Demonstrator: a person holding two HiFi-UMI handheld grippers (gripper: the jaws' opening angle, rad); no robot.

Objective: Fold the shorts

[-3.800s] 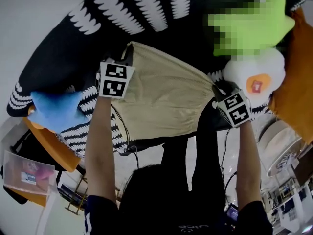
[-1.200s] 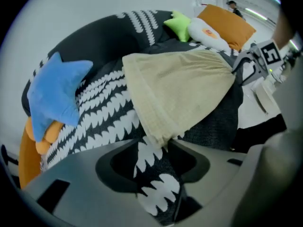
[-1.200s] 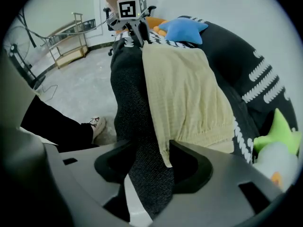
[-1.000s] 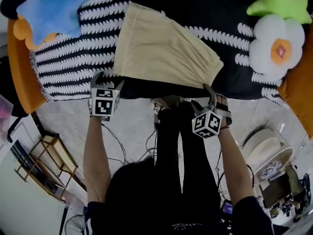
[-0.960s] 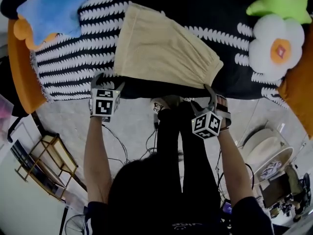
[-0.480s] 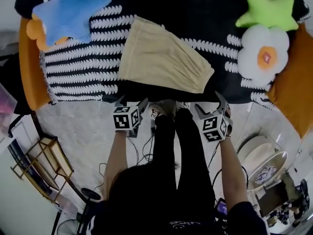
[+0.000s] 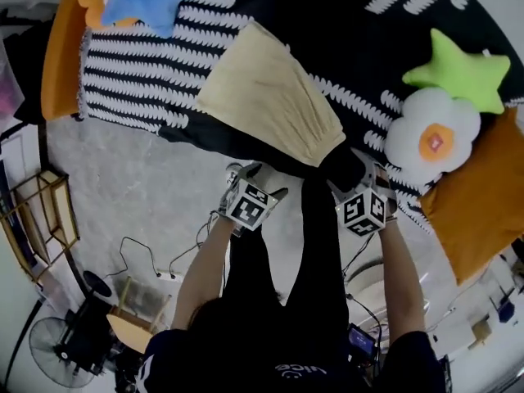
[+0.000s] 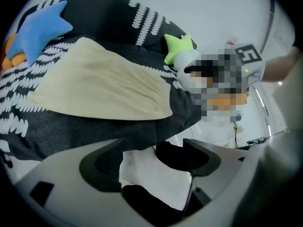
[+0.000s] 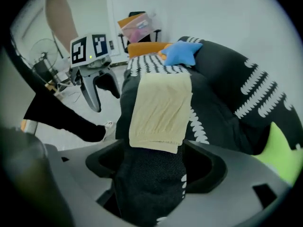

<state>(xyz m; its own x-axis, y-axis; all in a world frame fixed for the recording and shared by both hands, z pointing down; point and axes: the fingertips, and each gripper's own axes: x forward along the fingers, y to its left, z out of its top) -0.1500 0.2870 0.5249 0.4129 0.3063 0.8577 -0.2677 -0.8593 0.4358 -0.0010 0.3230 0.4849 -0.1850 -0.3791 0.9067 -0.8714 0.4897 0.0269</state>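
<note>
black-and-white blanket (image 7: 123, 80) bears the beige shorts (image 7: 270, 97).

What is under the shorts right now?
The shorts lie flat on the black blanket with white leaf stripes, which shows on every side of them. The patch of blanket beneath them, and anything else there, is covered by the cloth.

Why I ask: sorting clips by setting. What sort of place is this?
Likely a home-style room: a bed or couch under a black-and-white blanket, a green star cushion and flower cushion on it, a floor fan and cables below.
</note>
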